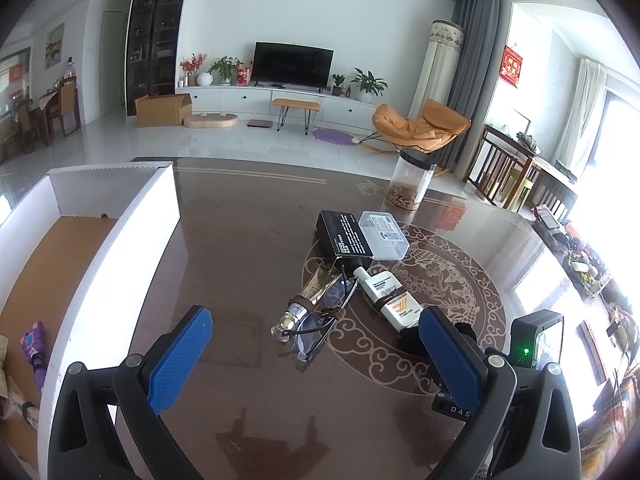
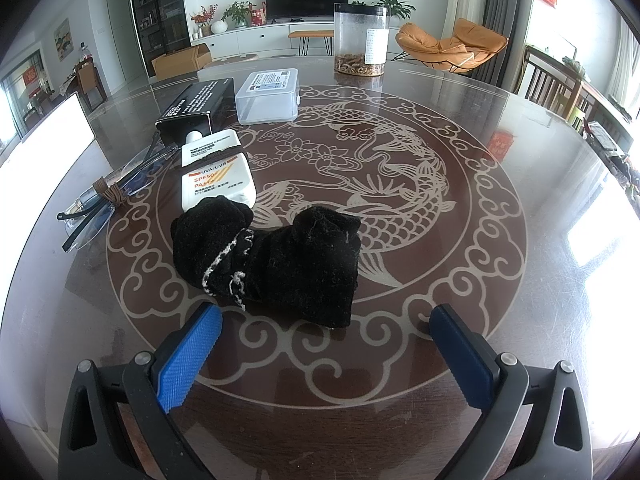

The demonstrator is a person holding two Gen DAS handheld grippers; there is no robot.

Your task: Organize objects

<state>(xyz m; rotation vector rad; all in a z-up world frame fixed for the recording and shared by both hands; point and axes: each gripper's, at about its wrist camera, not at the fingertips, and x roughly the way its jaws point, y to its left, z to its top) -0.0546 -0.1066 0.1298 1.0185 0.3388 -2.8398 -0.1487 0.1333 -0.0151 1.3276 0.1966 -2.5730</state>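
A black sock bundle (image 2: pixel 276 264) lies on the glass-topped table just ahead of my right gripper (image 2: pixel 326 322), which is open and empty. Behind it lie a white sunscreen tube (image 2: pixel 216 172), folded glasses (image 2: pixel 108 196), a black box (image 2: pixel 196 104) and a clear plastic case (image 2: pixel 268 96). In the left wrist view my left gripper (image 1: pixel 316 332) hangs open above the table with nothing in it, the glasses (image 1: pixel 320 320), a gold tube (image 1: pixel 308 300), the sunscreen tube (image 1: pixel 388 296), black box (image 1: pixel 344 240) and clear case (image 1: pixel 384 234) ahead. A white cardboard box (image 1: pixel 120 240) stands to its left.
A clear jar (image 2: pixel 360 38) with dried bits at its bottom stands at the table's far side. A purple item (image 1: pixel 34 348) lies inside the white box. The right gripper's body (image 1: pixel 536 340) shows at the left view's right. Chairs (image 2: pixel 552 88) line the far right edge.
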